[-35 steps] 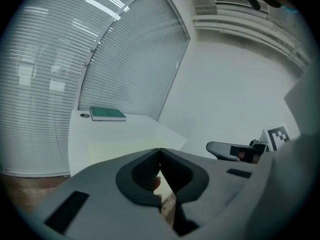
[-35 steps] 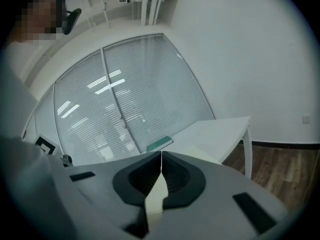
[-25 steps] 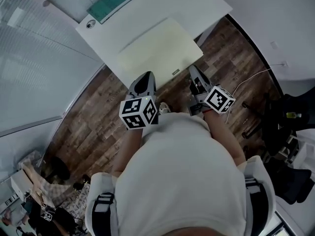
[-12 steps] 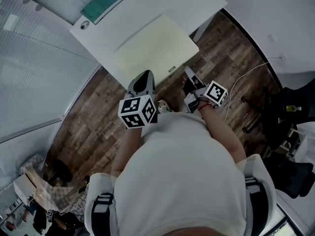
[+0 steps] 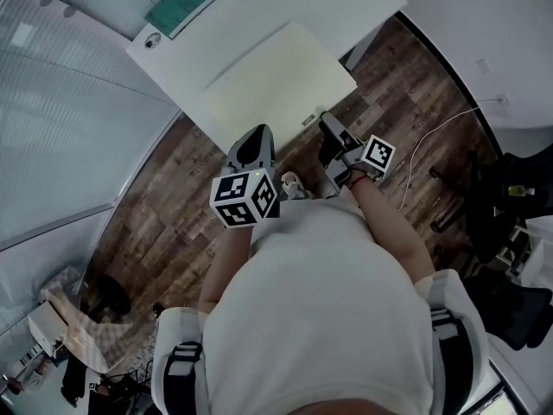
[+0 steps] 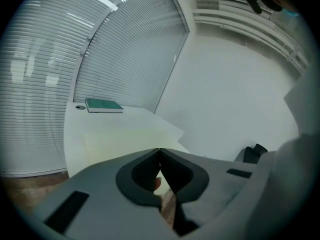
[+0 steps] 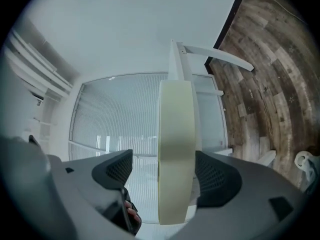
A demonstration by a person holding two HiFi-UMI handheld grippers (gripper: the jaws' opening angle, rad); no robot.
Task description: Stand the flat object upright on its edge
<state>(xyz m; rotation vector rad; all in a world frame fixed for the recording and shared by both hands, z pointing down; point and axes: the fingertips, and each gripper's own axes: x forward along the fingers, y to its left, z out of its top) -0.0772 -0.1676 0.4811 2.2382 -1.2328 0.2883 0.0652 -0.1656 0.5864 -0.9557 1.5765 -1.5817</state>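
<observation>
A green book [image 5: 186, 4] lies flat at the far corner of the white table [image 5: 346, 7], and shows small and far off as the book [image 6: 104, 105] in the left gripper view. A large cream mat [image 5: 276, 80] covers the table's near part. My left gripper [image 5: 256, 130] hovers shut and empty just short of the table's near edge, its tips meeting at the gripper [image 6: 159, 150]. My right gripper [image 5: 326, 126] is at the mat's near corner, turned on its side. Its jaws are opening, and a cream band, the mat [image 7: 175, 149], stands between them with the pads clear of it.
A small round fitting [image 5: 154, 42] sits by the book. Window blinds [image 5: 60, 119] run along the left. Wood floor [image 5: 164, 206] surrounds the table. A white cable [image 5: 441, 137] and dark equipment [image 5: 510, 206] lie at the right, clutter [image 5: 60, 318] at the lower left.
My right gripper has moved forward and left, from over the floor to the mat's near corner. The left gripper has hardly moved.
</observation>
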